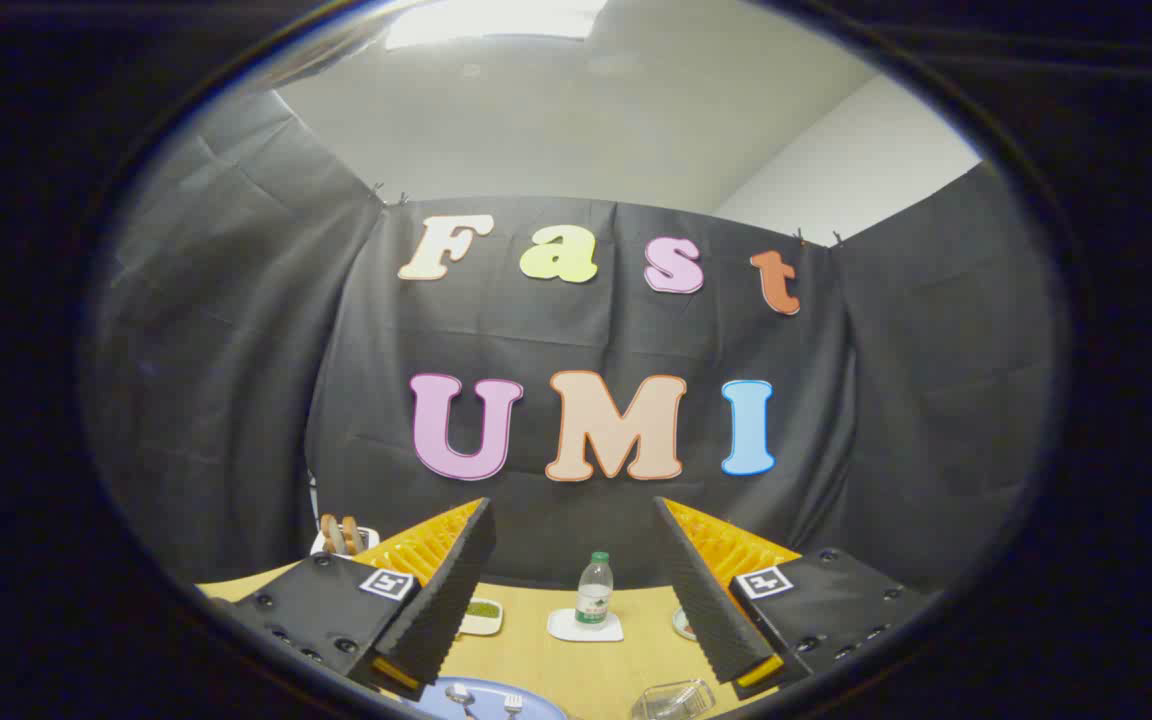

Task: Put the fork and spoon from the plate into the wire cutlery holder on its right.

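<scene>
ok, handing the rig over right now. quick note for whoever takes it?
Gripper: open, fingers wide apart, nothing between them, held above the wooden table.
Blue plate: low between the fingers, nearer than the tips; fork and spoon lie on it.
Wire cutlery holder: just right of the plate; its contents can't be made out.
Beyond the fingertips: water bottle on a white coaster, small dish with green contents.
Done: nothing yet.
Left: pick up fork and spoon, drop both into the holder.
</scene>
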Tool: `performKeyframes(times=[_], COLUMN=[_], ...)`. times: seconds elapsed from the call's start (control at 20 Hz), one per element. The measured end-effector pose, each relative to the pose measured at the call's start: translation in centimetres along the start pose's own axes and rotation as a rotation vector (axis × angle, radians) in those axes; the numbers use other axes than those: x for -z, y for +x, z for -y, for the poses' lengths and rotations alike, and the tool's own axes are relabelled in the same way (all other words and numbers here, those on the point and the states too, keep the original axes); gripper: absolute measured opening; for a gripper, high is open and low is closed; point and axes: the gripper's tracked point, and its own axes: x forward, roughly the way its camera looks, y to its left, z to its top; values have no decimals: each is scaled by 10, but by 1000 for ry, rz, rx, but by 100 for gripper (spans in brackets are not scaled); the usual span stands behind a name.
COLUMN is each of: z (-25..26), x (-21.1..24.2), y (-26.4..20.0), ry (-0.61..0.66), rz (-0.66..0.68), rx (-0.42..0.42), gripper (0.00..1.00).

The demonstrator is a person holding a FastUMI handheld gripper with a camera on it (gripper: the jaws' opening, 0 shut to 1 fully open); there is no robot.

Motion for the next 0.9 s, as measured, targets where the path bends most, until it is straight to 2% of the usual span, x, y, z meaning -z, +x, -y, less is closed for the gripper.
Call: performKeyframes(times=[0.4, 0.9], z=[-9, -20], x=[10, 26], y=[2, 7], ry=[80, 72], rz=[-26, -80], rx=[-49, -113], gripper=[100, 100])
